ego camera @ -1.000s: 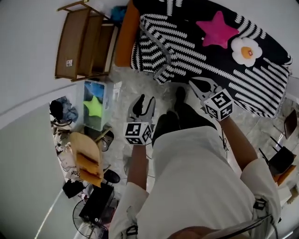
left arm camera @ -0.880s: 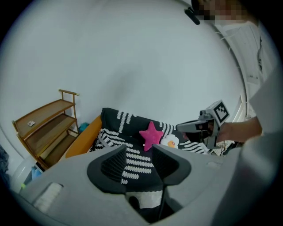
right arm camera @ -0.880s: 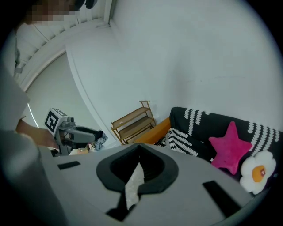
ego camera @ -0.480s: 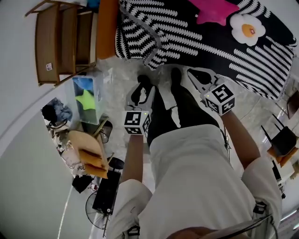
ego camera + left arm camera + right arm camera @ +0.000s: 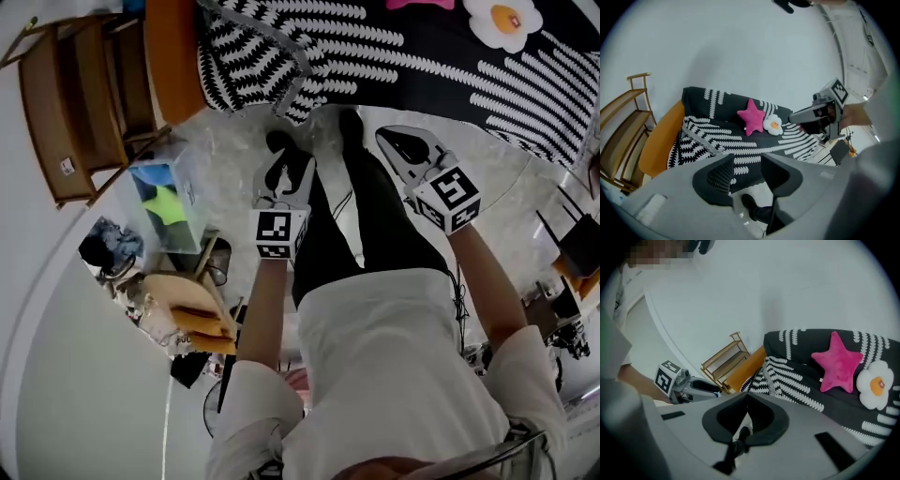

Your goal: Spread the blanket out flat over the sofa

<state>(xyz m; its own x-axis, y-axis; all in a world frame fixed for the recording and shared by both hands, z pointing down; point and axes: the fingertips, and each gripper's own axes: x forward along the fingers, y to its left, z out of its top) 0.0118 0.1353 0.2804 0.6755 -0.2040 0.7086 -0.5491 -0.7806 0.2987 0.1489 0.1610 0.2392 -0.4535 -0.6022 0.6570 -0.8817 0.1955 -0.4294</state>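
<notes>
Much of blanket (image 5: 394,66) cropped, star cushion (image 5: 413,4) barely showing

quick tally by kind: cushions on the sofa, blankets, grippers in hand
cushions: 2, pink star cushion and white flower cushion
blanket: 1
grippers: 2, left gripper and right gripper
total: 5

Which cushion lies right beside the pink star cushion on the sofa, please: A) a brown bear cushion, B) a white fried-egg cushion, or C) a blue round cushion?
B: a white fried-egg cushion with an orange centre lies beside the pink star cushion on the blanket.
</notes>
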